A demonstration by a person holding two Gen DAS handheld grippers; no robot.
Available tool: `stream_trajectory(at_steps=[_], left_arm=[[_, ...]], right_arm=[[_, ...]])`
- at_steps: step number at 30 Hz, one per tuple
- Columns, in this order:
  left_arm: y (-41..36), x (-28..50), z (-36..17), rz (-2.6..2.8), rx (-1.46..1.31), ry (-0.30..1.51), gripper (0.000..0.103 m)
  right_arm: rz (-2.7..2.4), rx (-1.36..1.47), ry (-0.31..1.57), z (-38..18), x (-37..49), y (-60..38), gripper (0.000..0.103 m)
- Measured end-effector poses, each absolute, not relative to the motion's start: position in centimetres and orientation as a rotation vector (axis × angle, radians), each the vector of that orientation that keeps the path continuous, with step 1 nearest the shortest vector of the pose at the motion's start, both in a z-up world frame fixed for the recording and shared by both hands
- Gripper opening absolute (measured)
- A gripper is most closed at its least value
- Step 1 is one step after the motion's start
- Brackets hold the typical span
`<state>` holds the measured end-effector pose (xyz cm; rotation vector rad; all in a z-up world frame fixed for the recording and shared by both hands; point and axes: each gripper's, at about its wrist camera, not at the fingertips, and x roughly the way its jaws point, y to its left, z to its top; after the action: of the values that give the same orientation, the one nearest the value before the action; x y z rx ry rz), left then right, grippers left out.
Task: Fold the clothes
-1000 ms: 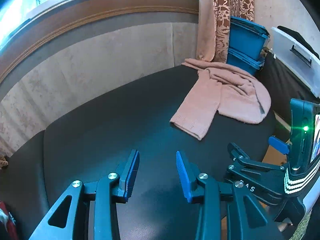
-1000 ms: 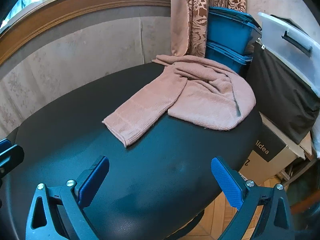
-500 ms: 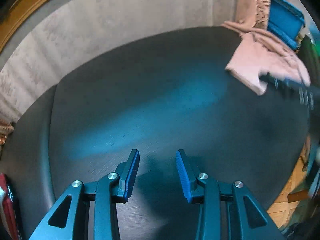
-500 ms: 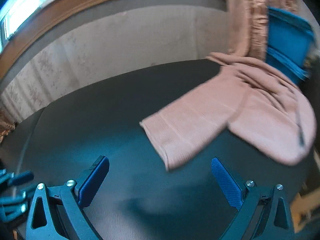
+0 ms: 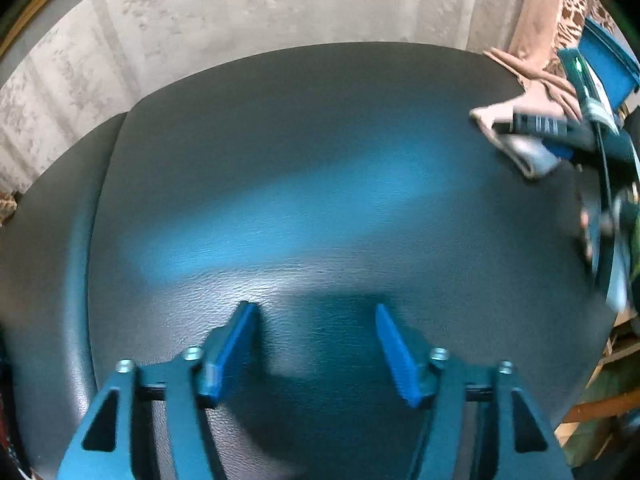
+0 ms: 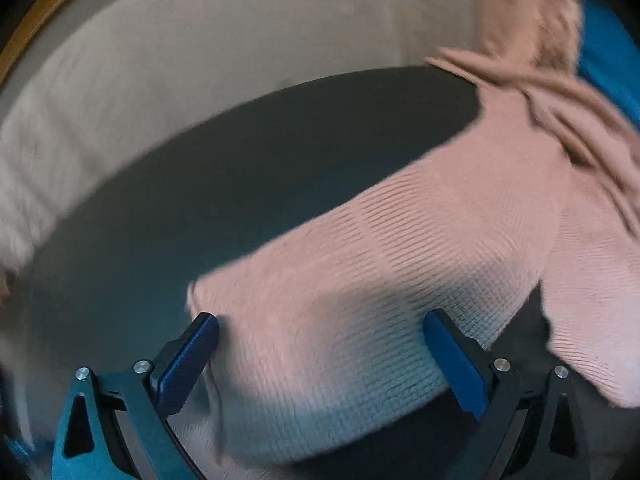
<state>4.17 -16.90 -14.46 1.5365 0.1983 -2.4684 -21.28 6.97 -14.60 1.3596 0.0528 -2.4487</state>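
Note:
A pink knitted sweater (image 6: 420,248) lies on the dark table (image 6: 240,168), its sleeve stretched toward me. My right gripper (image 6: 320,344) is open wide, its jaws on either side of the sleeve's cuff end, with the fabric between them. In the left wrist view the sweater (image 5: 520,92) shows at the far right edge, with the right gripper (image 5: 536,136) over its sleeve end. My left gripper (image 5: 314,336) is open and empty, low over the bare table (image 5: 280,180), far from the sweater.
A pale wall (image 5: 240,12) runs behind the table. A patterned curtain (image 5: 560,20) and a blue storage bin (image 5: 608,64) stand at the back right. The table's right edge drops to a wooden floor (image 5: 592,408).
My right gripper moved forward onto the sleeve, which now lies between its jaws. My left gripper tilted down toward the table, and its jaws opened wider.

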Motion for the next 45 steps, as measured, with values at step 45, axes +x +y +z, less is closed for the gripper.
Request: stream_trajectory(at_steps=[45], left_arm=[[-16.2, -6.0, -12.2, -2.655, 1.556, 0.111, 0.056]], right_arm=[[-2.790, 1.375, -0.042, -11.4, -13.4, 22.8, 0.103]])
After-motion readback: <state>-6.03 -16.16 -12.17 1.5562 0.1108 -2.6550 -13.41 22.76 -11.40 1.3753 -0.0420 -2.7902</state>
